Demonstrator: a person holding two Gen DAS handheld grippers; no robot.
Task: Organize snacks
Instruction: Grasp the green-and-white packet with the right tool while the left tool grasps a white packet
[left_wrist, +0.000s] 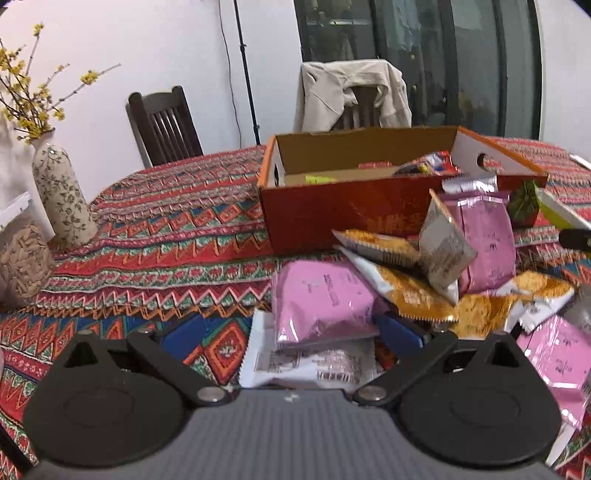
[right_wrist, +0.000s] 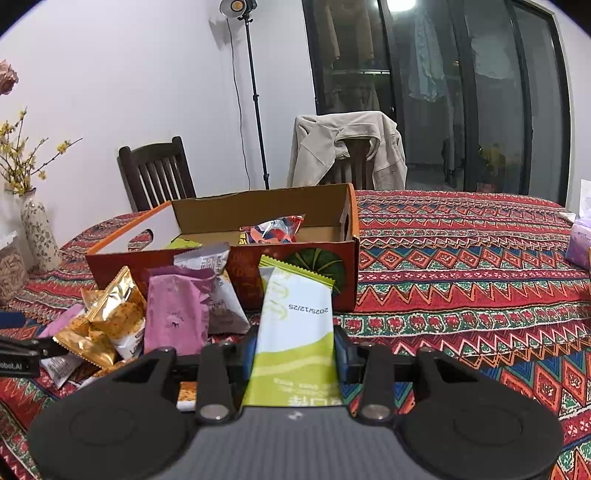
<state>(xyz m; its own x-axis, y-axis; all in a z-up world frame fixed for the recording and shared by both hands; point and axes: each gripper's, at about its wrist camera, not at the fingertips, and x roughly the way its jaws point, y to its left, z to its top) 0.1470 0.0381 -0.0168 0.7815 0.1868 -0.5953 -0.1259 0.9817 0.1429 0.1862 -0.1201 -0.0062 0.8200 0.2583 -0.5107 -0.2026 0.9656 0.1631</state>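
Note:
A red and orange cardboard box (left_wrist: 332, 218) stands open on the patterned tablecloth, with a few snacks inside; it also shows in the right wrist view (right_wrist: 303, 254). A pile of pink, gold and grey snack packets (left_wrist: 436, 273) lies in front of it. My left gripper (left_wrist: 291, 332) is open, its blue fingers (left_wrist: 183, 334) on either side of a pink packet (left_wrist: 321, 302) that lies on a white packet (left_wrist: 306, 363). My right gripper (right_wrist: 295, 349) is shut on a green and white snack packet (right_wrist: 295, 332), held upright in front of the box.
A patterned vase with yellow flowers (left_wrist: 61, 195) and a jar (left_wrist: 22, 262) stand at the table's left. Two chairs (left_wrist: 162, 125) stand behind the table, one draped with a beige jacket (left_wrist: 354, 96). A light stand (right_wrist: 255, 99) is by the wall. A tissue pack (right_wrist: 580, 247) lies at far right.

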